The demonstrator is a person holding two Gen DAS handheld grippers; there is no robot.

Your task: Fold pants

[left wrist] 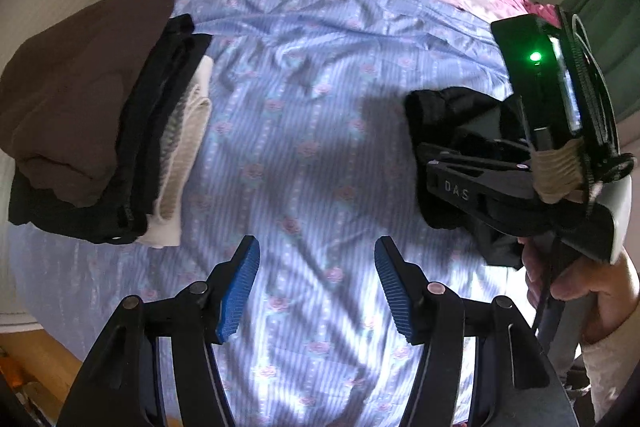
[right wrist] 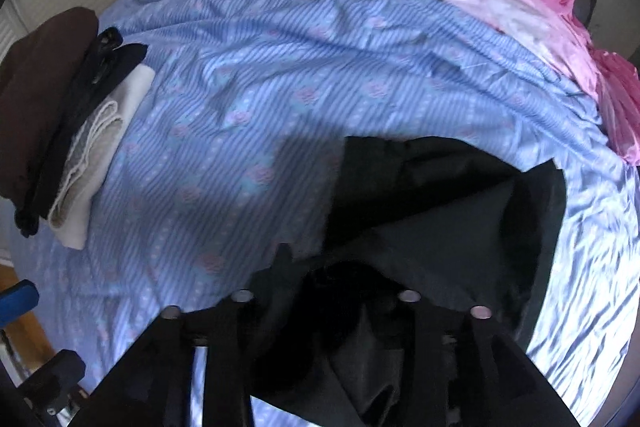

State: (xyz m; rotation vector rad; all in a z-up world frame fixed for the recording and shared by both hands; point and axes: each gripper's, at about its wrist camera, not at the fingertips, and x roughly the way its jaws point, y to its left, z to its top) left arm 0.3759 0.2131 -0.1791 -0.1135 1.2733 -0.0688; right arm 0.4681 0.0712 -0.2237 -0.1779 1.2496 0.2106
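Blue-padded left gripper [left wrist: 317, 283] hangs open over bare striped bedsheet [left wrist: 304, 99]. Only its view shows the hand [left wrist: 576, 287] tilting the right gripper [right wrist: 324, 267] down – black pants [right wrist: 432, 203] smother those fingers near the bed's right edge; grip unclear. Folded clothes stack [left wrist: 80, 115] at left edge.

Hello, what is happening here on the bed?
A person holds tongs in each hand over a bed with a blue sheet. The right tongs are at a dark pair of pants bunched on the sheet; cloth hides their tips, so a grip cannot be confirmed. The left tongs hang open and empty above bare sheet. A pile of folded clothes lies on the left.
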